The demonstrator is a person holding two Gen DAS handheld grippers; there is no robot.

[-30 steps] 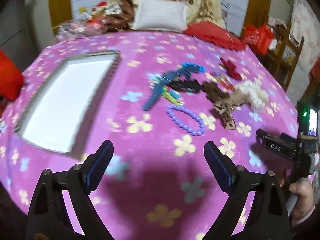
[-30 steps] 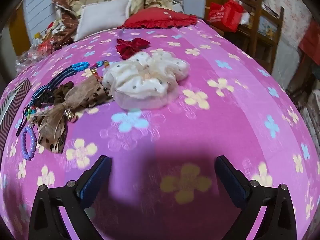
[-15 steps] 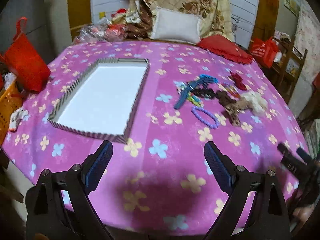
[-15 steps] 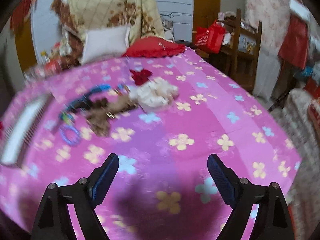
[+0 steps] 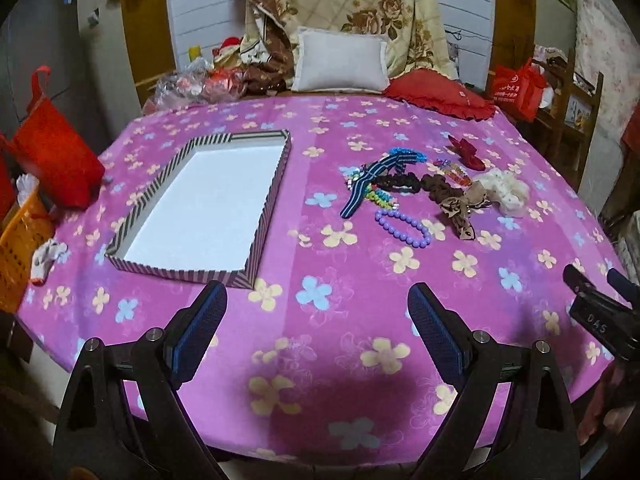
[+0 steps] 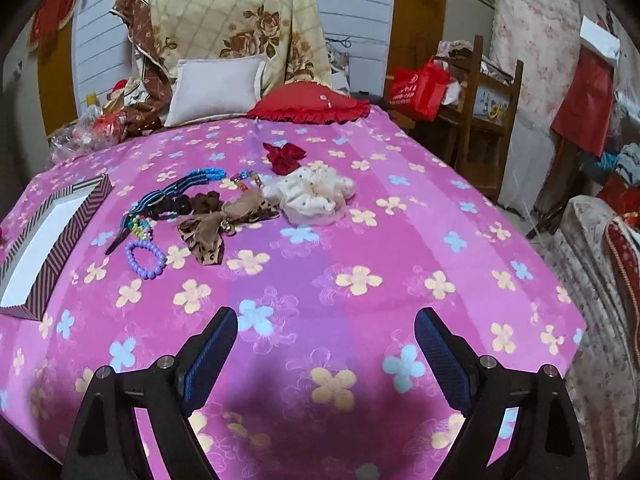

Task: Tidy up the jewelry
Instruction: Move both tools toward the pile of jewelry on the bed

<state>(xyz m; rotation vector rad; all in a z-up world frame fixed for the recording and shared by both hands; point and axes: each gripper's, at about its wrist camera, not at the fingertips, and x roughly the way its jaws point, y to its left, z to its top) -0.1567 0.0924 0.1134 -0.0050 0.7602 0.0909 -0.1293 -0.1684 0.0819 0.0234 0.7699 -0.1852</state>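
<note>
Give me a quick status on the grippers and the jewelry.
Left gripper open, empty. Right gripper open, empty. Jewelry pile on the tablecloth, striped tray holds nothing. Nothing in the way.

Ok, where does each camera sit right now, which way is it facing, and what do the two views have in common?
Left wrist: on the left gripper, looking down across the purple floral cloth at the striped tray and purple bead bracelet; open fingers show, plus the right gripper at the right edge.
Right wrist: on the right gripper, looking down at the cloth, cream scrunchie and leopard bow; open fingers show.
Shared: tray, bracelet, red pillow.
</note>
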